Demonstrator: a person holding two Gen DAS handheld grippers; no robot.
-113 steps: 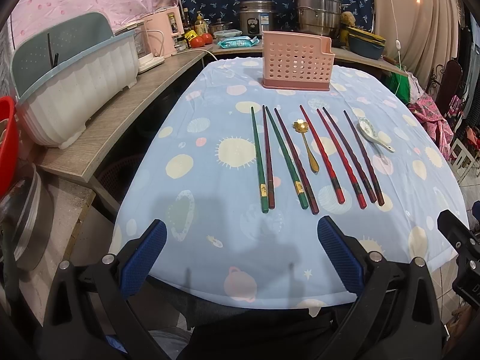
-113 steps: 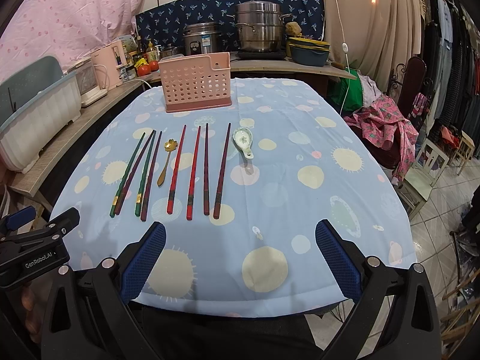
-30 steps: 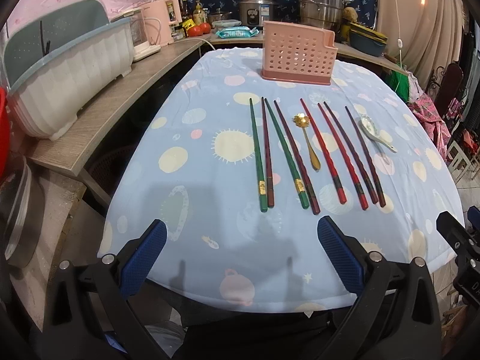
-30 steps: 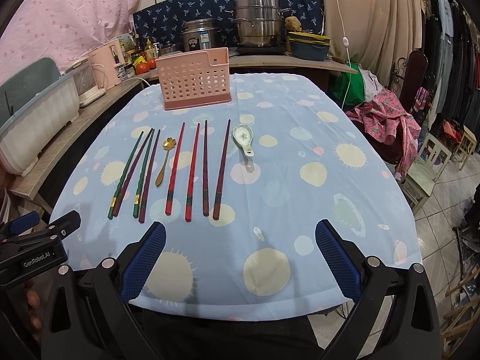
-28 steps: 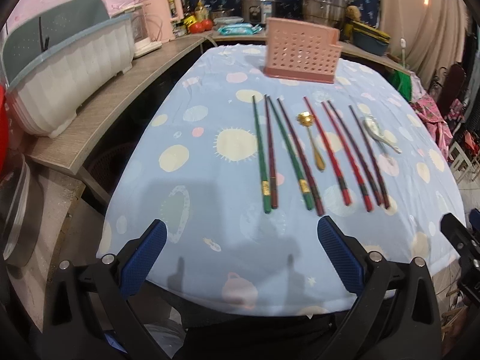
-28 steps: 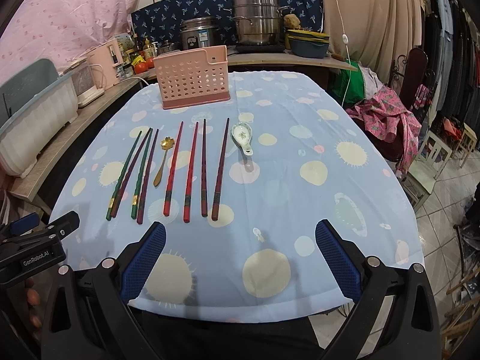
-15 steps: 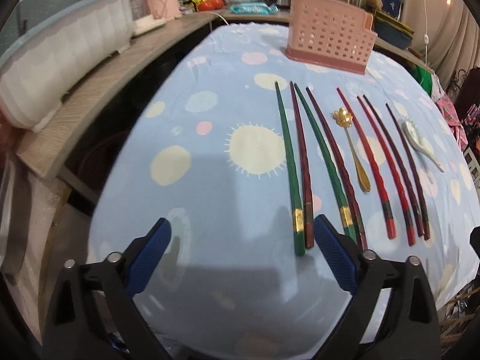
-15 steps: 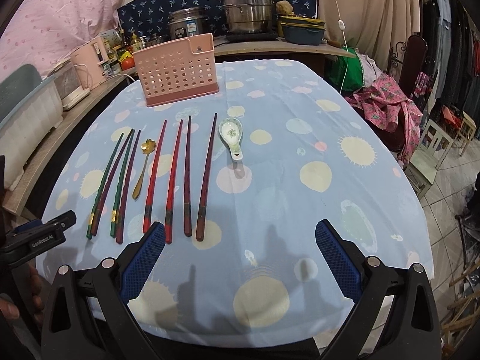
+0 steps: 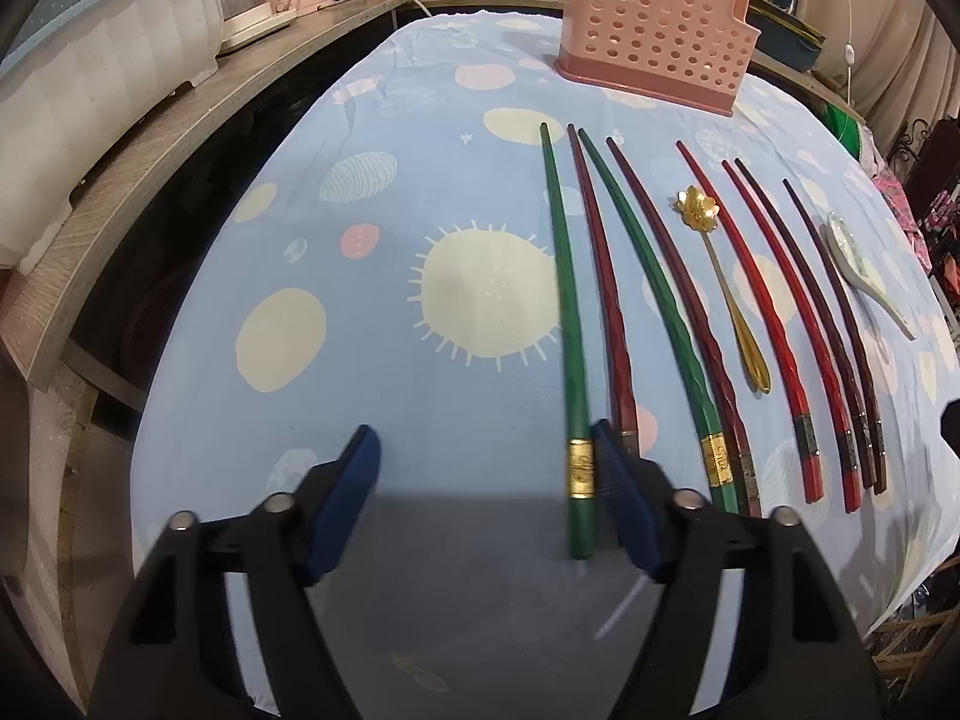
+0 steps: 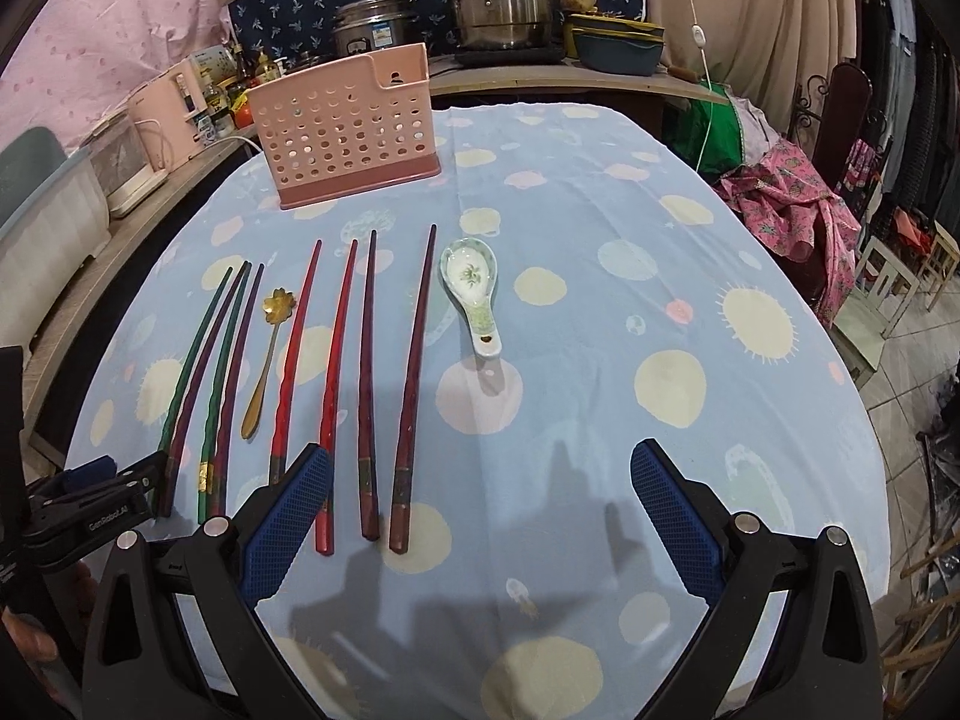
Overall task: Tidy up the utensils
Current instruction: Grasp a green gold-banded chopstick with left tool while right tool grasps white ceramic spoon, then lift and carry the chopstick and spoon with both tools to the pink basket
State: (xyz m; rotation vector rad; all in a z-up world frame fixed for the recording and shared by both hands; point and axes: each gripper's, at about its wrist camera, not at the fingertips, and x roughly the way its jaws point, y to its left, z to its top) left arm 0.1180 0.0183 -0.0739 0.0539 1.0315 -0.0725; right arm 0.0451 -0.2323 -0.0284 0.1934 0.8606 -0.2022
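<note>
Dropping low since a second ago, the left gripper [image 9: 486,498] now straddles the green chopstick [image 9: 567,324] on the bench [image 9: 288,402], jaws spread, suggesting the first pickup. From the right wrist, the right gripper [image 10: 480,510] has advanced too, spread and empty, short of the pink holder [image 10: 348,132].

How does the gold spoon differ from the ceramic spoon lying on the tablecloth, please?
The gold spoon is thin metal with a flower-shaped bowl; the ceramic spoon is broad, pale and has a painted bowl. The gold spoon lies among the chopsticks; the ceramic spoon lies at the row's right end. Both lie flat, bowls toward the pink basket.
</note>
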